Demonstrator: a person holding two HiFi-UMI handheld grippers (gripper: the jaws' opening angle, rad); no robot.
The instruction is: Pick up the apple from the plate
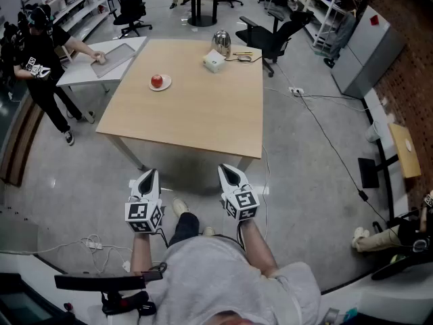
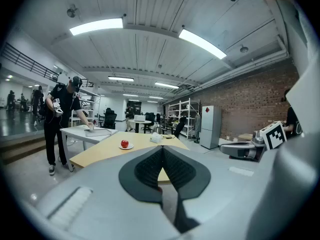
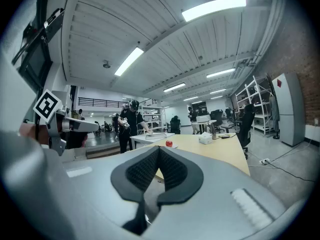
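Standing back from the near edge of the bench (image 1: 196,114), the pick not yet begun. Holding the left gripper (image 1: 151,175) pinched fully together on nothing, and the right gripper (image 1: 227,170) likewise closed tight and empty, both aimed roughly level toward the bench. Looking at the apple (image 1: 157,80) sitting on its small white plate (image 1: 167,85) toward the far left part of the bench, well apart from either gripper, with a white box (image 1: 214,61) and a silver kettle (image 1: 221,42) further off to its right. Most likely to go wrong first: arriving with jaws closed and nudging the apple instead of straddling it, rolling it off the plate and perhaps over the bench's left edge. Needs opening wide before closing in. Also risky: a long lean across the bench, making for a shaky, off-centre approach. Likewise pinching above or beside the widest part of that smooth, round skin, and so squeezing the apple out from between the pads. Or coming in too low, catching the plate's rim and dragging or tipping the plate along with the lift. Worth minding too the person (image 1: 34,53) working at the adjoining white table (image 1: 135,44) by that corner, a possible obstruction if walking round the left side for a shorter reach.
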